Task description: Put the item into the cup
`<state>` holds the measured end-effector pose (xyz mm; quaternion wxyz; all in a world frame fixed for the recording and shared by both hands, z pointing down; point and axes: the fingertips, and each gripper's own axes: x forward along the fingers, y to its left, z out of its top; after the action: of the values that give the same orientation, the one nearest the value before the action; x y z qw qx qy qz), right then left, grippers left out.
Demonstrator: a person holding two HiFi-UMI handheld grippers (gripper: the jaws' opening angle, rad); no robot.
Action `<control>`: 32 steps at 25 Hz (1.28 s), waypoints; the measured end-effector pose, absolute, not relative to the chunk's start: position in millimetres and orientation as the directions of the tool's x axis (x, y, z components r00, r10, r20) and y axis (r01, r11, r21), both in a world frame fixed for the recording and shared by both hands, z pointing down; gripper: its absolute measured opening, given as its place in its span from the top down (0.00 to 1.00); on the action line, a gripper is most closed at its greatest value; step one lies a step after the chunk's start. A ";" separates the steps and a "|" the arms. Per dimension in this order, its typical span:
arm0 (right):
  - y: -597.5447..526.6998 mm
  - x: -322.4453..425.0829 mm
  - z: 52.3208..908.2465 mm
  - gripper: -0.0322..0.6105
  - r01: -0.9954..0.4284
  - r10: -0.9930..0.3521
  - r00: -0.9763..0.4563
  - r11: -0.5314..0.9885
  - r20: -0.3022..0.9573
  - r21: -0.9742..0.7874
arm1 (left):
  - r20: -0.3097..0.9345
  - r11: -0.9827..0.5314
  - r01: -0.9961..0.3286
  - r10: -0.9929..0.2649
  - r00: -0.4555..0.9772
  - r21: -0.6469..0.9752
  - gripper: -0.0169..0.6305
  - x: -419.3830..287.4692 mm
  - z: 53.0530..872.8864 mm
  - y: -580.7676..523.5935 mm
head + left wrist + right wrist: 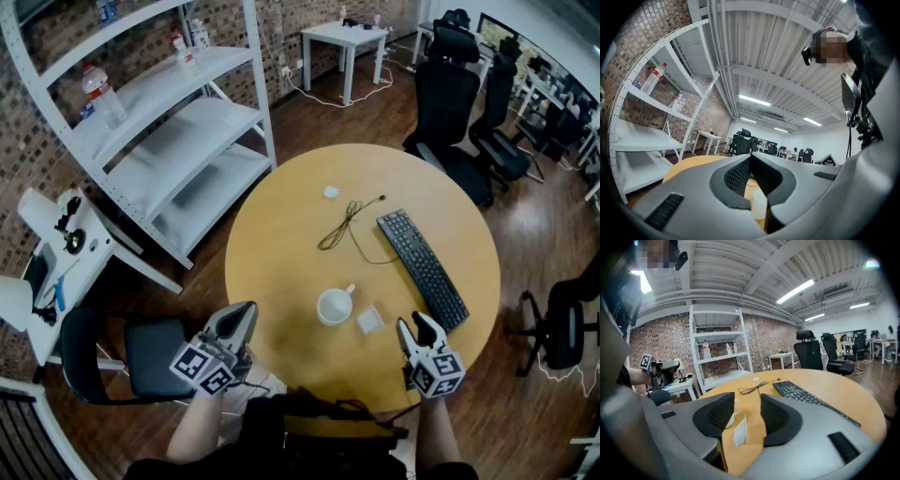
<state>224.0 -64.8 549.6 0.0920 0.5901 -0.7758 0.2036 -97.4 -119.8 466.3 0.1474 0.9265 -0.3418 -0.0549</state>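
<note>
A white cup (335,306) with a handle stands on the round yellow table (281,244), toward its near side. Just right of it lies the item, a small flat white packet (370,320). My right gripper (414,324) hovers over the near right rim, a short way right of the packet, jaws open and empty. In the right gripper view the packet (740,430) lies on the tabletop ahead, seen between the jaws (747,399), and the cup (735,409) is partly hidden by the left jaw. My left gripper (242,312) is off the table's near left edge, tips shut (751,157) on nothing; the cup (759,205) shows beyond.
A black keyboard (422,267) lies on the table's right side, with a thin dark cable (349,223) and a small white object (331,192) farther back. A white shelf unit (159,122) stands at left, a black chair (131,361) near left, office chairs (450,94) beyond.
</note>
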 end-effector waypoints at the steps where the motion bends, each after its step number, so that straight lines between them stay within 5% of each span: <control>1: -70.0 220.4 560.1 0.66 -0.949 -0.862 -0.302 0.232 0.408 -0.213 | -0.001 -0.719 -0.620 -0.653 0.757 0.314 0.98 -99.0 468.3 -122.4; 22: -105.5 163.6 708.6 0.63 -0.919 -0.619 -0.365 0.361 0.696 -0.161 | 0.103 -0.598 -0.731 -0.747 0.657 0.328 0.98 -151.4 493.5 -107.0; 25: -102.6 165.0 709.6 0.76 -0.923 -0.619 -0.341 0.364 0.708 -0.126 | 0.109 -0.598 -0.733 -0.746 0.657 0.325 0.98 -152.6 496.1 -104.8; 32: -103.8 173.5 674.5 0.79 -0.936 -0.702 -0.325 0.332 0.633 -0.112 | 0.088 -0.633 -0.705 -0.721 0.688 0.320 0.98 -143.8 492.3 -108.1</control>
<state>173.5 -103.8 674.5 0.2457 0.5263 -0.7784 0.2384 -143.8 -108.1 492.3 0.1665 0.9034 -0.3945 -0.0240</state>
